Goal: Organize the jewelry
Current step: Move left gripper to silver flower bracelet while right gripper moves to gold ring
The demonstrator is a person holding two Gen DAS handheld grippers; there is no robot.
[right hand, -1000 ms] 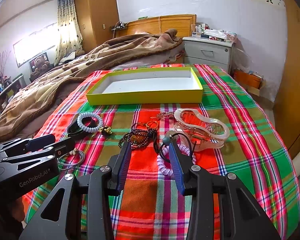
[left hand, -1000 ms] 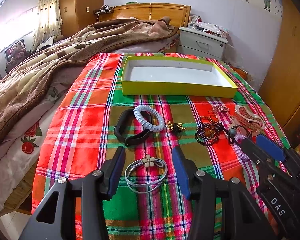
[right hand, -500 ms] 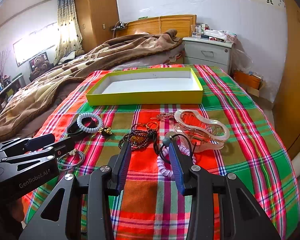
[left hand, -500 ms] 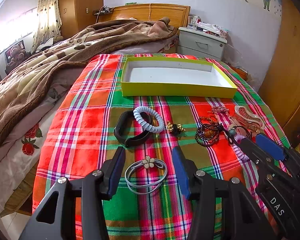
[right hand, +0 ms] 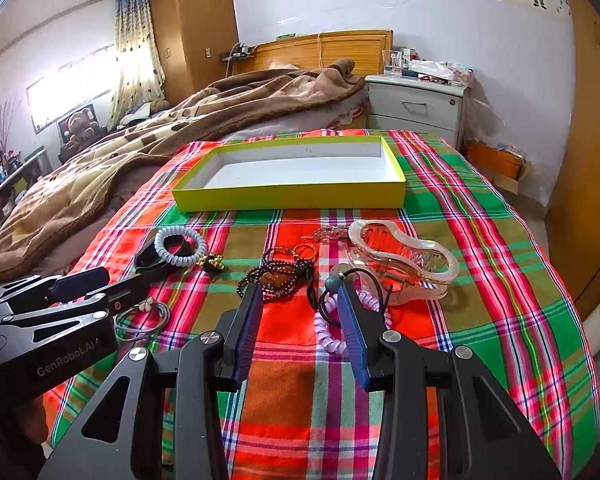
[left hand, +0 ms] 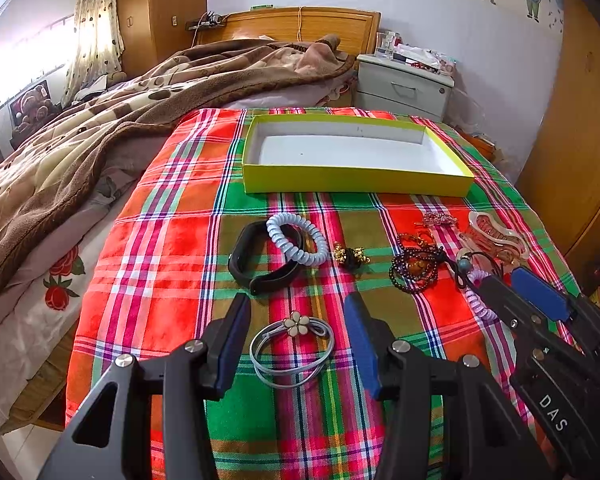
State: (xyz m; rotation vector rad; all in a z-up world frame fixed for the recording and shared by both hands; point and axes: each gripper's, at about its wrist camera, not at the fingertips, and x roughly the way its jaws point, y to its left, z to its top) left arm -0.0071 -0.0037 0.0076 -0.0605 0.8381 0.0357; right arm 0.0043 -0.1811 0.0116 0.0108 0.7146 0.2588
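A yellow box with a white inside lies empty at the far end of the plaid cloth; it also shows in the right wrist view. My left gripper is open, its fingers either side of a grey hair tie with a flower. My right gripper is open over a pink coil tie, near a dark bead bracelet and a clear hair claw. A black band, a pale blue coil tie and a gold charm lie mid-cloth.
The plaid cloth covers the bed's foot. A brown blanket is heaped at left. A white nightstand stands at the back, a wooden wardrobe at right. The bed edge drops off at left.
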